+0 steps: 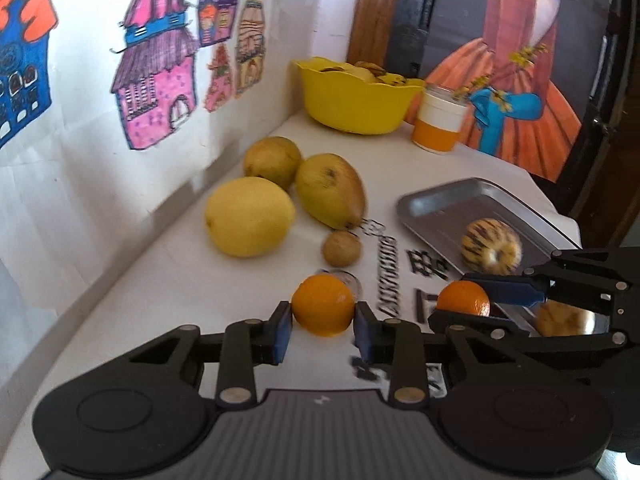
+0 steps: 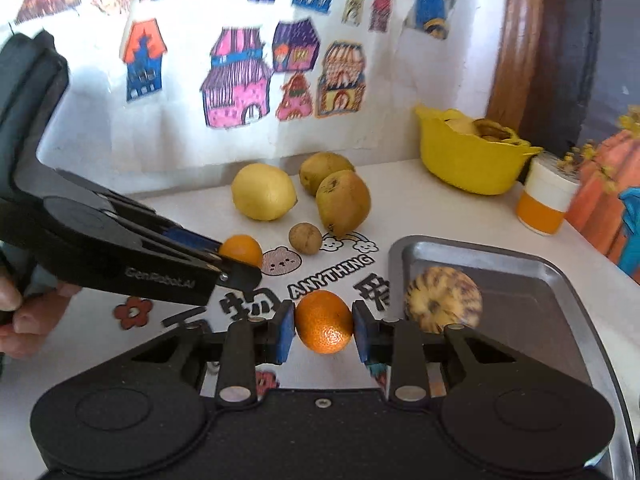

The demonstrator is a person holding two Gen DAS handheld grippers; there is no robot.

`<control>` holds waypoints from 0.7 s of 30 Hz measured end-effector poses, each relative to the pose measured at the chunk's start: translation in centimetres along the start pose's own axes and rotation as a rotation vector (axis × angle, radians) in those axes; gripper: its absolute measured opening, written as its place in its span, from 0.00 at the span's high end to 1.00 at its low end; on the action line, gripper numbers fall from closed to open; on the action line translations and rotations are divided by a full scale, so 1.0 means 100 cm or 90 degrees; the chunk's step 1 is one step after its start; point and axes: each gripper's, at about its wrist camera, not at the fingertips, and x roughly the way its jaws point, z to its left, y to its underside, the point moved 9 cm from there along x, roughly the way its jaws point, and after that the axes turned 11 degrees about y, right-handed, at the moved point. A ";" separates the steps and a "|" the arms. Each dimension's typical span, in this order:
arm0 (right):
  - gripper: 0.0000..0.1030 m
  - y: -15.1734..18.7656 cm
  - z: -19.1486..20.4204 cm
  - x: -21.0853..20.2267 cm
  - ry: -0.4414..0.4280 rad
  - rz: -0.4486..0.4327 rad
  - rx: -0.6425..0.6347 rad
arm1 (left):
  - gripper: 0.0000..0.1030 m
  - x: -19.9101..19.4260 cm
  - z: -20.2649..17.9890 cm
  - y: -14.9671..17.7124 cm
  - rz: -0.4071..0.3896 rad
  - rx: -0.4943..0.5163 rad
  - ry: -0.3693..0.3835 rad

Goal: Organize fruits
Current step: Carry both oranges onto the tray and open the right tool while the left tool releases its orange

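Observation:
My left gripper (image 1: 323,322) is shut on an orange (image 1: 322,304) just above the white printed tablecloth (image 1: 224,288). My right gripper (image 2: 324,330) is shut on a second orange (image 2: 323,320), level with the left rim of a metal tray (image 2: 520,258). A yellow fruit with dark stripes (image 2: 442,298) lies in that tray. On the cloth behind sit a lemon (image 2: 263,191), two greenish-yellow mangoes (image 2: 343,200), and a small brown fruit (image 2: 305,238). Each view also shows the other gripper with its orange (image 1: 460,298).
A yellow bowl (image 2: 468,160) holding fruit stands in the far corner, with an orange-and-white cup (image 2: 544,204) beside it. A wall with coloured paper houses (image 2: 236,84) runs behind the table. A person's hand (image 2: 24,320) shows at the left edge.

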 end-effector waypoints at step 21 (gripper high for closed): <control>0.68 0.088 -0.121 -0.103 0.136 -0.017 0.234 | 0.65 -0.008 -0.134 0.031 0.004 0.015 0.110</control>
